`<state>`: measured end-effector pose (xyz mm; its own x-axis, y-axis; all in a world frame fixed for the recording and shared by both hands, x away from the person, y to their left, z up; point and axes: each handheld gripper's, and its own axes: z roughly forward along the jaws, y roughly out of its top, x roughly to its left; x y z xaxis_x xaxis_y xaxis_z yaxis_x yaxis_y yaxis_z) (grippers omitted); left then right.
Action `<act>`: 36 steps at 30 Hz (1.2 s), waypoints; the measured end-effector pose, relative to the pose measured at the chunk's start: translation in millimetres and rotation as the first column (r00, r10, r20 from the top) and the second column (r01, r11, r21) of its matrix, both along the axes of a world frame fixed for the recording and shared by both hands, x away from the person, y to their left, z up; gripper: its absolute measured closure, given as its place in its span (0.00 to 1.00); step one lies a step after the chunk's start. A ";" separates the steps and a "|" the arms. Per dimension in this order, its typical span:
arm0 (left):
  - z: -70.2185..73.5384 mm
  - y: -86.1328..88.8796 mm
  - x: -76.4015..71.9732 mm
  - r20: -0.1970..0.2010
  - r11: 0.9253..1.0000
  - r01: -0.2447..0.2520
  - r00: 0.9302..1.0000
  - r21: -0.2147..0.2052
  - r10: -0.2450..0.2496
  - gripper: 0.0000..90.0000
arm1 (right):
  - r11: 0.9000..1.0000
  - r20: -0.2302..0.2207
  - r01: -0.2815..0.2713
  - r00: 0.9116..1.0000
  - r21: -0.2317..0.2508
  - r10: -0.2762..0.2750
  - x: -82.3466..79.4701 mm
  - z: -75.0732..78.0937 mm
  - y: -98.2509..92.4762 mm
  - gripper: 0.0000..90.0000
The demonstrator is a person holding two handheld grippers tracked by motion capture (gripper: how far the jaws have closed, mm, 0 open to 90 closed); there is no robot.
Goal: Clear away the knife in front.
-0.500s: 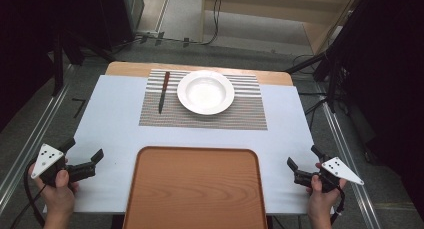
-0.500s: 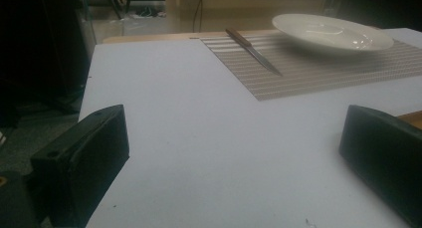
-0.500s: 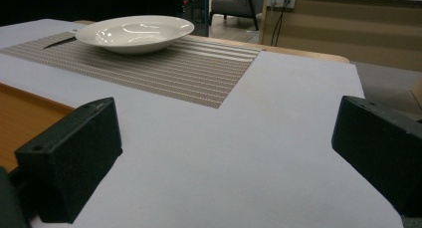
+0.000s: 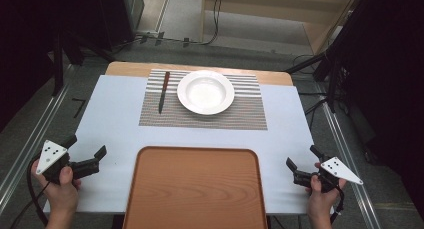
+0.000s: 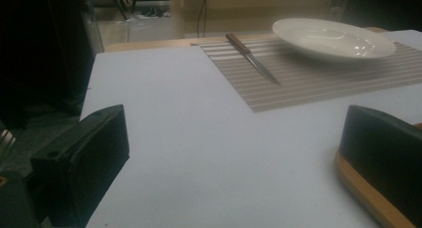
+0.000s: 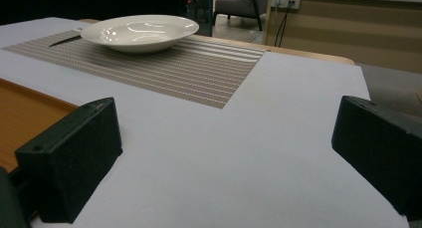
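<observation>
High view: left tool (image 4: 84, 156) at the surface's (image 4: 115, 114) near left edge, jaws wide, nothing between them. Right tool (image 4: 301, 164) at the near right edge, also wide and empty. Wooden tray (image 4: 195, 189) lies between them; striped mat (image 4: 250, 111) beyond carries a white plate (image 4: 205, 91) and, just left of it, a knife (image 4: 163, 91).

Left gripper view: jaws far apart over bare surface; knife (image 5: 251, 58) on the mat, well ahead.

Right gripper view: jaws wide; plate (image 6: 139, 31) far ahead, tray (image 6: 25, 113) beside one jaw.
</observation>
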<state>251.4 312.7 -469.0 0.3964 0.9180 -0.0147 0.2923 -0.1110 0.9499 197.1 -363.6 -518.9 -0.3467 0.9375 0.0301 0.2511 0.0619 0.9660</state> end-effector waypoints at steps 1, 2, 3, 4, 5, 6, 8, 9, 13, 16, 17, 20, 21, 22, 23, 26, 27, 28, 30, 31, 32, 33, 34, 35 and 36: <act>1.2 -1.5 0.1 0.001 1.000 0.003 1.000 -0.002 -0.003 0.00 | 1.000 0.000 0.000 1.000 0.000 0.000 0.0 0.1 0.0 0.00; 1.2 -1.5 0.1 0.001 1.000 0.003 1.000 -0.002 -0.003 0.00 | 1.000 0.001 0.002 1.000 0.001 -0.002 -0.1 0.1 0.0 0.00; 4.6 -5.1 0.9 -0.004 1.000 0.018 1.000 -0.002 -0.018 0.00 | 1.000 -0.001 0.003 1.000 0.000 -0.003 -0.3 0.1 0.2 0.00; 4.6 -5.1 0.9 -0.004 1.000 0.018 1.000 -0.002 -0.018 0.00 | 1.000 0.000 0.003 1.000 0.003 -0.003 -0.5 0.2 0.3 0.00; 8.1 -7.7 1.4 -0.005 1.000 0.025 1.000 -0.007 -0.025 0.00 | 1.000 0.000 0.003 1.000 0.002 -0.003 -0.5 0.2 0.2 0.00; 10.0 -9.0 1.6 -0.006 1.000 0.026 1.000 -0.011 -0.026 0.00 | 1.000 -0.001 0.006 1.000 0.001 -0.006 -0.5 0.1 0.3 0.00; 11.8 -10.5 2.3 -0.006 1.000 0.026 1.000 -0.012 -0.026 0.00 | 1.000 0.000 0.003 1.000 -0.001 -0.003 -0.4 0.1 0.4 0.00; 15.1 -13.5 3.8 -0.001 0.999 0.031 1.000 -0.009 -0.031 0.00 | 1.000 0.000 0.001 1.000 -0.002 -0.001 -0.4 0.1 0.7 0.00; 19.8 -18.0 8.5 -0.007 0.999 0.039 0.999 -0.004 -0.039 0.00 | 1.000 0.000 0.001 1.000 0.002 -0.001 -0.5 0.1 0.5 0.00; 23.6 -22.2 12.8 -0.011 0.999 0.047 0.999 -0.004 -0.047 0.00 | 1.000 -0.001 0.001 1.000 0.000 -0.001 -0.6 0.2 0.7 0.00; 24.8 -23.5 14.4 -0.010 0.999 0.048 0.999 -0.006 -0.048 0.00 | 1.000 -0.001 0.002 1.000 -0.004 -0.002 -0.9 0.4 1.2 0.00; 27.3 -27.4 19.9 -0.014 0.998 0.055 0.998 -0.006 -0.055 0.00 | 1.000 0.001 0.002 1.000 -0.004 -0.002 -1.1 0.4 1.5 0.00; 28.4 -30.2 23.8 -0.015 0.998 0.061 0.998 -0.004 -0.061 0.00 | 1.000 0.002 0.002 1.000 -0.003 -0.002 -1.1 0.4 1.4 0.00; 28.4 -30.2 23.8 -0.015 0.998 0.061 0.998 -0.004 -0.061 0.00 | 1.000 0.002 0.002 1.000 -0.003 -0.002 -1.1 0.4 1.4 0.00; 29.2 -33.3 27.9 -0.014 0.998 0.065 0.998 -0.006 -0.065 0.00 | 1.000 0.003 0.001 1.000 -0.001 -0.001 -1.1 0.4 1.1 0.00; 30.5 -36.5 32.6 -0.015 0.998 0.067 0.998 -0.003 -0.067 0.00 | 1.000 0.003 0.001 1.000 -0.001 -0.001 -1.1 0.3 1.1 0.00; 32.6 -40.0 37.4 -0.016 0.998 0.069 0.997 0.000 -0.069 0.00 | 1.000 0.002 0.000 1.000 -0.002 0.000 -1.1 0.3 1.2 0.00; 32.6 -40.0 37.4 -0.016 0.998 0.069 0.997 0.000 -0.069 0.00 | 1.000 0.002 0.000 1.000 -0.002 0.000 -1.1 0.3 1.2 0.00; 36.1 -45.2 45.2 -0.014 0.997 0.077 0.997 0.000 -0.077 0.00 | 1.000 0.002 -0.004 1.000 0.000 0.004 -0.9 0.3 1.2 0.00; 37.2 -46.7 47.5 -0.018 0.997 0.081 0.997 0.002 -0.081 0.00 | 1.000 0.003 -0.005 1.000 0.000 0.005 -0.9 0.3 1.1 0.00; 37.2 -46.7 47.5 -0.018 0.997 0.081 0.997 0.002 -0.081 0.00 | 1.000 0.003 -0.005 1.000 0.000 0.005 -0.9 0.3 1.1 0.00; 37.9 -48.5 50.0 -0.016 0.997 0.079 0.997 0.002 -0.079 0.00 | 1.000 0.004 -0.007 1.000 0.001 0.007 -1.0 0.2 1.0 0.00; 38.6 -50.0 52.2 -0.018 0.997 0.079 0.997 0.003 -0.078 0.00 | 1.000 0.004 -0.007 1.000 0.001 0.007 -1.0 0.2 1.0 0.00; 39.2 -52.9 56.7 -0.019 0.997 0.080 0.997 0.001 -0.080 0.00 | 1.000 0.005 -0.007 1.000 0.002 0.007 -0.9 0.2 0.8 0.00; 39.4 -54.3 58.8 -0.021 0.997 0.079 0.997 0.001 -0.079 0.00 | 1.000 0.006 -0.007 1.000 0.002 0.007 -1.0 0.2 0.7 0.00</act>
<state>310.2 258.4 -429.7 0.4675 0.8837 -0.0224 0.3024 -0.1361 0.9434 196.2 -362.9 -518.8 -0.3536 0.9349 0.0300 0.2453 0.0618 0.9675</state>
